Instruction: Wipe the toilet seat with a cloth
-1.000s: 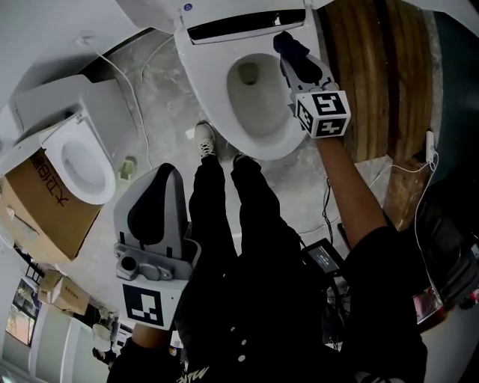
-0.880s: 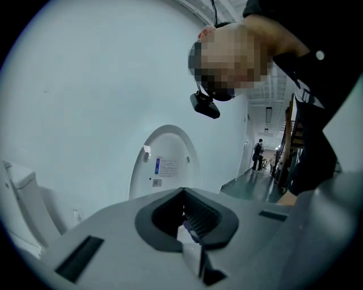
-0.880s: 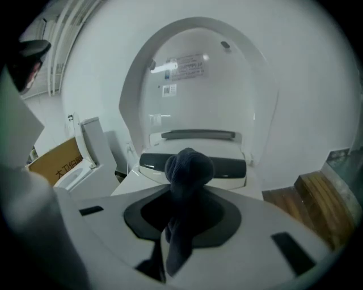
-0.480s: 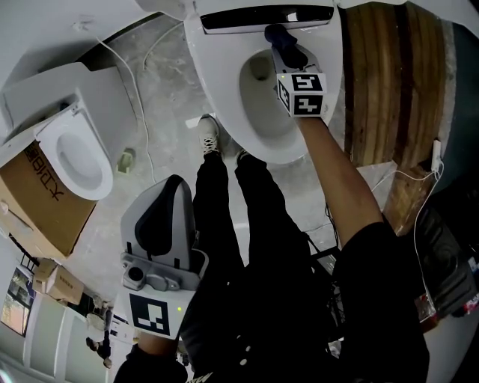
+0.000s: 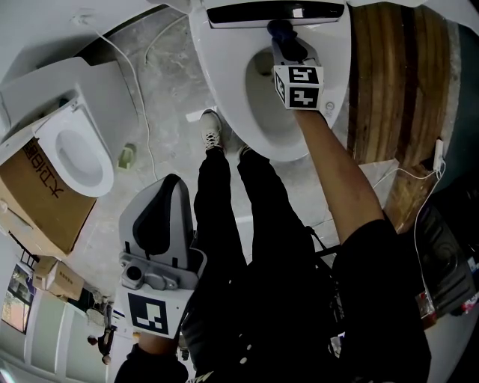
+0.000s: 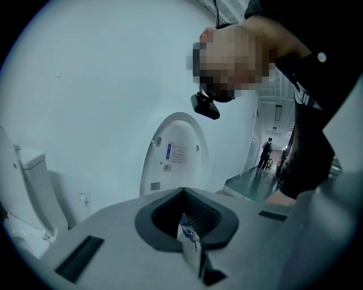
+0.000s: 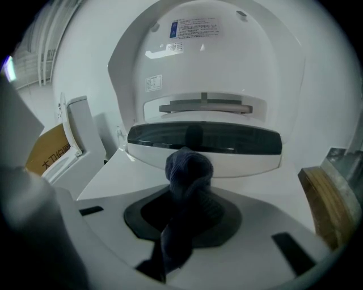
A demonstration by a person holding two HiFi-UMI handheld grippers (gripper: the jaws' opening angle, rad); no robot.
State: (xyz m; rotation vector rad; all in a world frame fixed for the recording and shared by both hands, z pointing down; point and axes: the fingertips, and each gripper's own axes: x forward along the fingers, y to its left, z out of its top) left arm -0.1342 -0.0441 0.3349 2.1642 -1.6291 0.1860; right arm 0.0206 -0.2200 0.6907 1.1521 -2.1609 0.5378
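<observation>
The fingers (image 7: 252,229) of the right gripper (image 7: 180,229) are clenched on a dark blue cloth (image 7: 189,170). A bunched wad of it sticks out past the fingertips toward 12 o'clock, and a thinner tail runs back down the seam between them toward 7 o'clock. In the head view the right gripper (image 5: 288,46) reaches out at 12 o'clock over the toilet bowl (image 5: 266,105). The cloth (image 5: 280,31) is at the rear of the white toilet seat (image 5: 331,71), just short of the dark strip (image 5: 277,13) across its back. Whether the wad actually presses on the seat cannot be told. In the right gripper view that dark strip (image 7: 204,139) lies right behind the wad, and the raised lid (image 7: 204,56) with its printed labels stands above it at 12 o'clock. The left gripper (image 5: 169,184) hangs at 7 o'clock in the head view, well apart from the toilet, beside the person's black trousers (image 5: 247,224). The left gripper view shows the left gripper (image 6: 190,238) with its jaws pressed together on nothing. A second toilet (image 5: 75,157) sits at 9 o'clock with a cardboard box (image 5: 37,206) just below it. A wooden panel (image 5: 397,82) stands at 2 o'clock, beside the seat.
</observation>
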